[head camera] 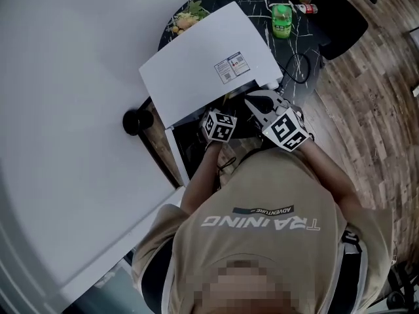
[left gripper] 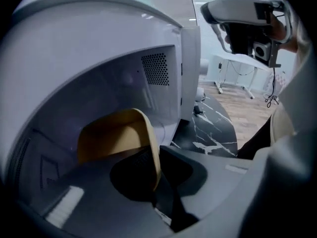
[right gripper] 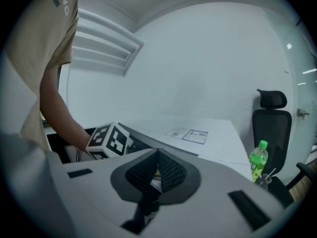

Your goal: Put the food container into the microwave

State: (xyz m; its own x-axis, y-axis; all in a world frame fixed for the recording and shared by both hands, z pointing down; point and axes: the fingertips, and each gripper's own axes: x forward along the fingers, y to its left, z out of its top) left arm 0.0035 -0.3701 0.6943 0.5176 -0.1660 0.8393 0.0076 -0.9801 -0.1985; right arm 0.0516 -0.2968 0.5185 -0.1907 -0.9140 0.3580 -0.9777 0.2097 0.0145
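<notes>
Two grippers at the microwave: container inside the cavity, in the left claw

1. Left gripper (left gripper: 154, 175): reaches into the open front of the white microwave (head camera: 209, 57). Its jaws are nearly together, clamped on the rim wall of the tan food container (left gripper: 114, 133), one pad inside the wall and one outside.
2. Food container: wholly within the grey cavity, below the perforated vent on the side wall. It sits tilted, with its opening turned partly toward the gripper camera. Whether its base touches the cavity floor cannot be determined.
3. Right gripper (right gripper: 157, 175): held outside the microwave, just beside the left one and level with the appliance's top. Its jaws are closed pad against pad and grip nothing (only a sliver of background shows at the seam).
4. Surroundings: the microwave stands on a round black marble table (head camera: 301, 57). A green bottle (head camera: 281, 19) stands on the table behind the microwave, well apart from both grippers. A black office chair (right gripper: 271, 120) is beyond the bottle. A printed label lies on the microwave's top panel.
</notes>
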